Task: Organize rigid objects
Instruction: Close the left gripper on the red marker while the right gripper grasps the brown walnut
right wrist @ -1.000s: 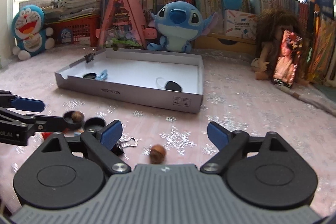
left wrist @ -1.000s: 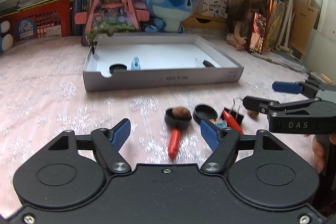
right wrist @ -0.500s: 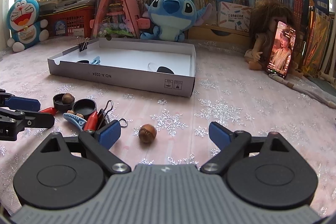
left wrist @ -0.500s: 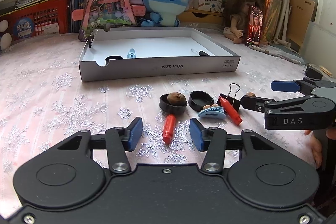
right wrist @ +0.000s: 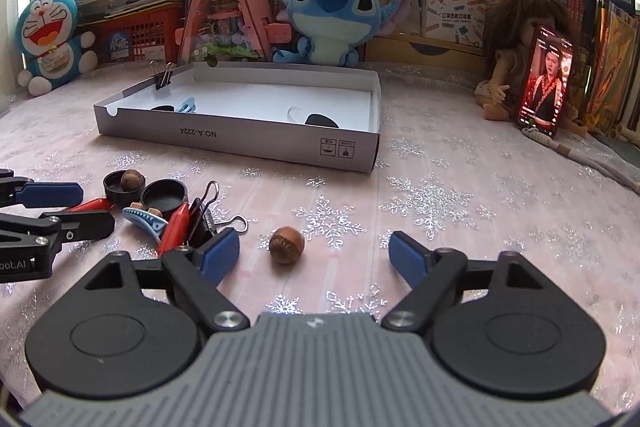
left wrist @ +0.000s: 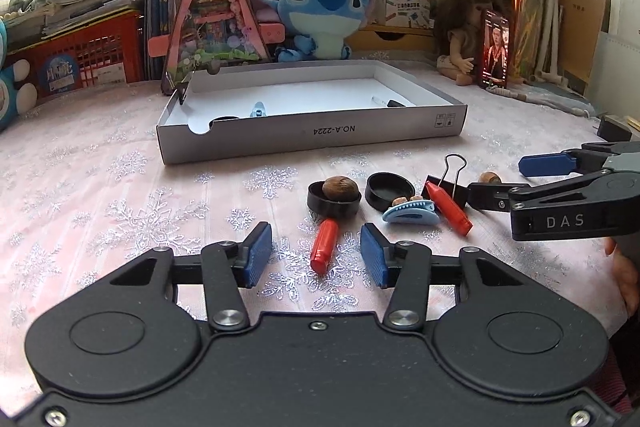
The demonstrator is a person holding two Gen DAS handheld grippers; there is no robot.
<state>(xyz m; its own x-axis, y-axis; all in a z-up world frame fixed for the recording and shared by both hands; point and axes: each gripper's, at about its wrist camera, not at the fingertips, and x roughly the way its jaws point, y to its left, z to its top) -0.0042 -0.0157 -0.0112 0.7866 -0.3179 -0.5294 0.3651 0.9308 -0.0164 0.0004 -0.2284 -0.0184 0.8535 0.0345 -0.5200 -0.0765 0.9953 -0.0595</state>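
Note:
My left gripper [left wrist: 316,255] is open, low over the pink cloth, with a red crayon [left wrist: 325,245] lying between its blue pads [left wrist: 258,253], untouched. Just beyond are a black cap holding a nut [left wrist: 334,197], an empty black cap [left wrist: 390,191], a blue hair clip [left wrist: 410,213], a second red crayon [left wrist: 448,207] and a binder clip [left wrist: 448,183]. My right gripper [right wrist: 315,253] is closing its jaws around a loose brown nut [right wrist: 286,245]; the pads stand clear of it. The white box [left wrist: 312,135] holds a few small items.
Plush toys, books, a red crate [left wrist: 80,63] and a pink triangular toy house [left wrist: 212,23] line the back. A doll [right wrist: 516,67] with a lit phone [right wrist: 544,83] leaning on it sits at the right. A hand [left wrist: 624,275] shows at the right edge.
My left jaws have narrowed about the red crayon. My right jaws have started to narrow about the loose nut. Both hands have stayed almost in place.

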